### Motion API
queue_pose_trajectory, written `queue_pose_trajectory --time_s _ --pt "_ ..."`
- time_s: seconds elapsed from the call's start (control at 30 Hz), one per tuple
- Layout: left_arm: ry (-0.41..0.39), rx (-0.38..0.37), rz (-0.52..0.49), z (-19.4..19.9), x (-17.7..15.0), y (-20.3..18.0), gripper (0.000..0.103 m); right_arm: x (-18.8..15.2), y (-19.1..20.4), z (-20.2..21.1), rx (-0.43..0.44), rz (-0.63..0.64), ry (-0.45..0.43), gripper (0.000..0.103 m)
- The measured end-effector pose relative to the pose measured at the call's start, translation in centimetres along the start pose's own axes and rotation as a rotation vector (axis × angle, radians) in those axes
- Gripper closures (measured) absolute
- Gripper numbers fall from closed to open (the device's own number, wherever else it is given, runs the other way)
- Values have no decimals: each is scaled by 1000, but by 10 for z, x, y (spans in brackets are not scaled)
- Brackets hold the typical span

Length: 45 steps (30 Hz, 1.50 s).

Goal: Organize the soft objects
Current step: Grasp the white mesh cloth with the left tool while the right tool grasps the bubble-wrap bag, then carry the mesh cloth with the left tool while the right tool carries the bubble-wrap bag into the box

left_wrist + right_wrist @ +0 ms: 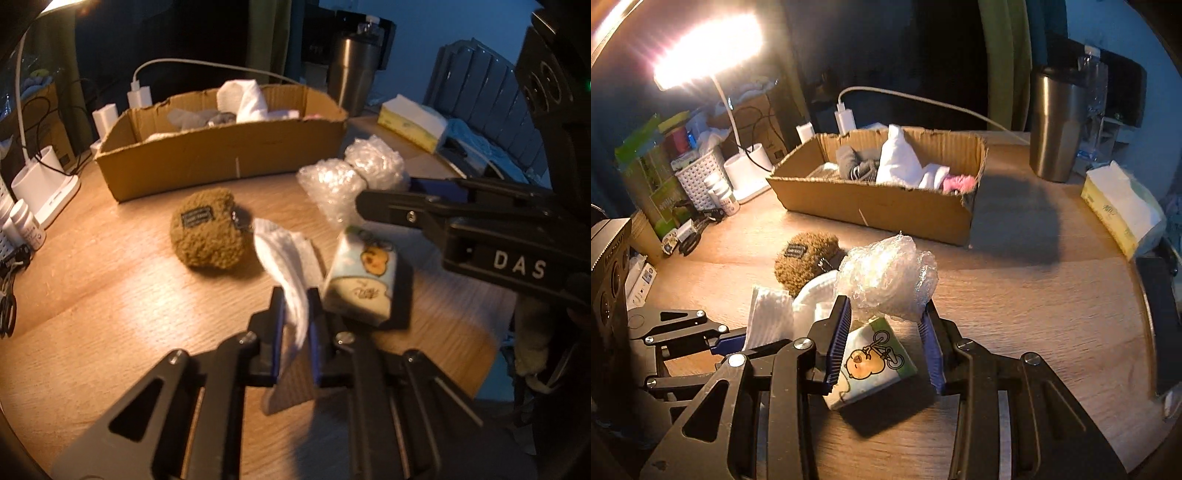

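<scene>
- Left wrist view: the left gripper (295, 314) is clamped on a white cloth (284, 258), which hangs between its jaws, lifted off the wooden table (110, 280). The cardboard box (221, 155), already holding soft items, lies straight ahead beyond the brown plush toy (208, 232), its long side running across the view.
- Right wrist view: the right gripper (886, 325) pinches a wad of bubble wrap (886, 277) at its fingertips, above a cartoon tissue pack (871, 365) lying on the table. The box sits ahead and slightly left; judging from this, both hands are about equally near and must carry forward.
</scene>
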State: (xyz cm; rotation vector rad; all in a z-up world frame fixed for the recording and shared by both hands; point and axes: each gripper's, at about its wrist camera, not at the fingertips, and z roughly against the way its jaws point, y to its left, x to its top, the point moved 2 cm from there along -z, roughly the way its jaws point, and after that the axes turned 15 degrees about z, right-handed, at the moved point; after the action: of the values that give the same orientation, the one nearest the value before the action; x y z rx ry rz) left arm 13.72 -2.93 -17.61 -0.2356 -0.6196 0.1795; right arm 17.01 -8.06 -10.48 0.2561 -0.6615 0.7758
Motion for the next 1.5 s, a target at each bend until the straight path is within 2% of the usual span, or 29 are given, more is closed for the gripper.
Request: queue_pose_trajectory --time_s 0.23,0.57,1.03,1.5 --pt "-61 -31 24 26 11 -2 92 6 2 23 -29 14 -34 64" --pt "-187 -62 -2 74 42 -9 92 26 1 54 -80 28 -88 64" --pt "-275 -87 -4 107 77 -11 92 55 5 83 -114 71 -148 64" --pt "-343 -97 -1 125 108 -5 92 84 0 93 -138 102 -192 64"
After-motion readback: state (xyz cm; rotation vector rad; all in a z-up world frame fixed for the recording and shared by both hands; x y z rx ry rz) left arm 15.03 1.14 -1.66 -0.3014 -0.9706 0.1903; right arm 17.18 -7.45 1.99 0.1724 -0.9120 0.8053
